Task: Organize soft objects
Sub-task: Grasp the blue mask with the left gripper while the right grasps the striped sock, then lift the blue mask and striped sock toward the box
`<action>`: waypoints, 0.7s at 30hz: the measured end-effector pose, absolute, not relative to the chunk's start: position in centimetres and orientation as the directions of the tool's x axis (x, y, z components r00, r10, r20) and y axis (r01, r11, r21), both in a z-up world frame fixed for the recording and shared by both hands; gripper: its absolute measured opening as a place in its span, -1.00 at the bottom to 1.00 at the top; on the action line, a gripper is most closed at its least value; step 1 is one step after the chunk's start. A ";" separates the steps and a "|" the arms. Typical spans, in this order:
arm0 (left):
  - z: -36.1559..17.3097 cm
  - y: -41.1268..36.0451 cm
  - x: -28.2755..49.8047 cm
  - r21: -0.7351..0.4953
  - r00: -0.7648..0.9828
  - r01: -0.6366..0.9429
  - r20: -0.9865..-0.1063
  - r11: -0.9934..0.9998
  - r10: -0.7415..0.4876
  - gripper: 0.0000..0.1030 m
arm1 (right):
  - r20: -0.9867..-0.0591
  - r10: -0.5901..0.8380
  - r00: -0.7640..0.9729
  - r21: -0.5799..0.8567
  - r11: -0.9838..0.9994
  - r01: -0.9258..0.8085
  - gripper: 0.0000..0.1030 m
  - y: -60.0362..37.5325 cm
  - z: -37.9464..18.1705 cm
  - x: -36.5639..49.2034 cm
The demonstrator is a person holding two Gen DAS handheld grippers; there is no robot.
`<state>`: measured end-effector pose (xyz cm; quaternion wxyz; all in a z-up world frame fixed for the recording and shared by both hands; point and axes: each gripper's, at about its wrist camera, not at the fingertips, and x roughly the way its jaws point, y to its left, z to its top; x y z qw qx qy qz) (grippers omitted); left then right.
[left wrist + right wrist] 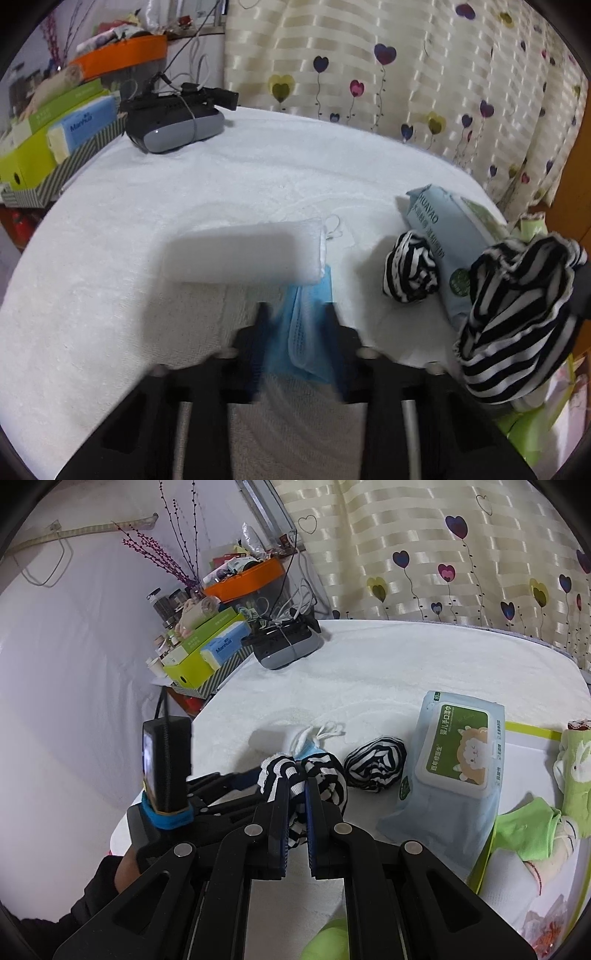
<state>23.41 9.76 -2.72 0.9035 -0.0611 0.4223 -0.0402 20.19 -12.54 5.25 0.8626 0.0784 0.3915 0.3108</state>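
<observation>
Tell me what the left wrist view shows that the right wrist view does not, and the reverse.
Left wrist only: the left gripper around the blue face mask, beside a white pack.
Right wrist only: the right gripper clamping a striped cloth, and the green tray.
Both: the wipes pack, the rolled striped cloth and the headset.

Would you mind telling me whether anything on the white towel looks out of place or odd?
The VR headset at the towel's far corner is the only hard item among soft ones. One striped sock lies balled beside the wipes pack, while its match is pinched in the right hand-held gripper.
</observation>
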 end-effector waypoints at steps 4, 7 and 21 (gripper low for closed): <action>-1.8 9.7 22.0 -0.177 0.649 0.050 -0.742 0.983 -0.166 -0.89 | -0.621 0.598 0.507 0.377 0.795 -0.476 -0.84 -12.6 5.3 20.0; -0.8 9.2 20.2 -0.184 0.670 0.076 -0.719 0.980 -0.186 -0.91 | -0.611 0.602 0.513 0.377 0.792 -0.480 -0.84 -12.7 5.6 19.4; 3.1 9.7 11.8 -0.267 0.750 0.093 -0.614 0.959 -0.244 -0.93 | -0.567 0.623 0.538 0.367 0.777 -0.512 -0.84 -13.2 7.2 14.9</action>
